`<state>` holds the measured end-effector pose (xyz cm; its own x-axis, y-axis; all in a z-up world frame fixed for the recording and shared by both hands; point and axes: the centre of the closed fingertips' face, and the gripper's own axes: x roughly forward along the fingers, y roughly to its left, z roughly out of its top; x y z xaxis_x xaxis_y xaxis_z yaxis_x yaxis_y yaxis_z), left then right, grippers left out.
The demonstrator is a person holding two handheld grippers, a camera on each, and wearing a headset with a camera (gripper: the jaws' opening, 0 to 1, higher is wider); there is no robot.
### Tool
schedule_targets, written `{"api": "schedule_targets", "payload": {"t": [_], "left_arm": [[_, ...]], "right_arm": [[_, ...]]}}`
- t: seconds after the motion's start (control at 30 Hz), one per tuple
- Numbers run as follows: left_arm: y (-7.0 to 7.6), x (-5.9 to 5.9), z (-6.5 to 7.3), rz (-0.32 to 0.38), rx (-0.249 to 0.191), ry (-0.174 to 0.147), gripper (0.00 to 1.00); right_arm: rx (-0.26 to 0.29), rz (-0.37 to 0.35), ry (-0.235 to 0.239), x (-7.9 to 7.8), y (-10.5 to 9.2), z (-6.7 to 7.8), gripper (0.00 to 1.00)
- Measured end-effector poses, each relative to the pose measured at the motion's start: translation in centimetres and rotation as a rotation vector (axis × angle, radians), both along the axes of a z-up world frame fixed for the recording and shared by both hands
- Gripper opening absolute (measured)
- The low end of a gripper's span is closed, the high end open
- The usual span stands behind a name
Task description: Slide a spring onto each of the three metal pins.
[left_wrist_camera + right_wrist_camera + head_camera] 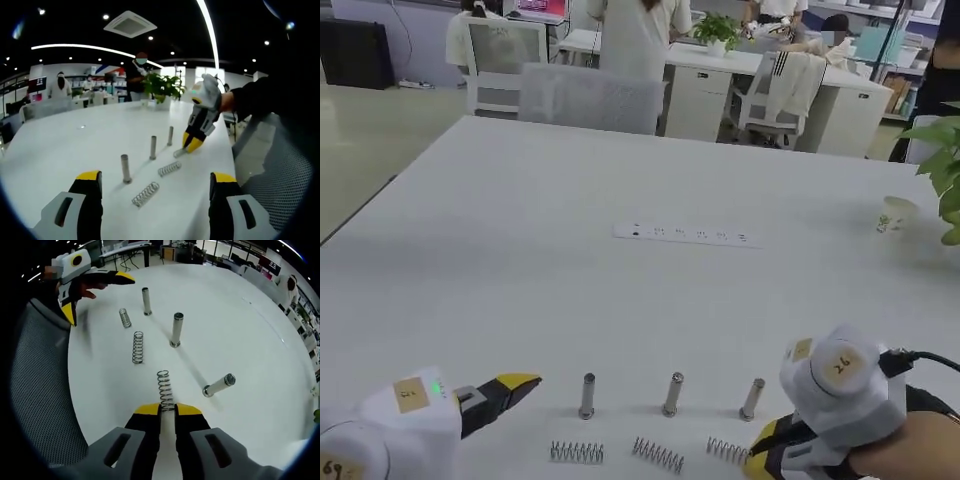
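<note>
On the white tabletop (520, 250) three metal pins stand upright in a row parallel to the near edge: the left pin (587, 396), the middle pin (673, 394) and the right pin (752, 398), set apart from one another. Between that row and the near edge three springs lie flat on their sides, one just in front of each pin: the left spring (577, 452), the middle spring (657, 455) and the right spring (725, 449). Each spring lies close to its pin but does not touch it. The right tool (168, 409) sits low at the near edge, just right of the row. Its jaws are drawn narrow and pinch the right-hand end of the right spring, which rests on the tabletop with its other end toward the middle spring. In the right gripper view the coil runs straight out from between the yellow tips. The left tool (156, 176) hovers by the near edge to the left of the row with its jaws spread wide. It points along the line of pins and springs and touches neither the left pin nor the left spring. Farther off, a socket strip (685, 235) lies flat in the middle of the tabletop. A paper cup (895, 214) stands toward the right edge, just beside the leaves of a plant (945, 170).
</note>
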<state>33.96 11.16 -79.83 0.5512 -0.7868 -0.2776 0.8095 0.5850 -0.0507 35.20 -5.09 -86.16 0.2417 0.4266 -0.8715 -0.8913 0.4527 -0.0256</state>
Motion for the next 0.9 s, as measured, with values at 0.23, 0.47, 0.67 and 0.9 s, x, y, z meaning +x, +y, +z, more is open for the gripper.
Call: {"api": "schedule_targets", "payload": {"t": [0.23, 0.47, 0.67, 0.9], "left_arm": [[-0.1, -0.2, -0.1, -0.014, -0.001, 0.008, 0.77], [-0.5, -0.8, -0.5, -0.048, 0.001, 0.027, 0.59], [-1.2, -1.3, -0.6, -0.100, 0.008, 0.026, 0.41], [-2.8, -1.5, -0.5, -0.167, 0.019, 0.006, 0.31]], "right_arm": [[0.008, 0.024, 0.001, -0.7, 0.9, 1.5, 0.07], [0.023, 0.062, 0.005, -1.5, 2.3, 2.9, 0.07], [0.039, 0.103, 0.007, -2.0, 3.6, 4.1, 0.07], [0.054, 0.172, 0.037, -2.9, 5.5, 4.8, 0.07]]}}
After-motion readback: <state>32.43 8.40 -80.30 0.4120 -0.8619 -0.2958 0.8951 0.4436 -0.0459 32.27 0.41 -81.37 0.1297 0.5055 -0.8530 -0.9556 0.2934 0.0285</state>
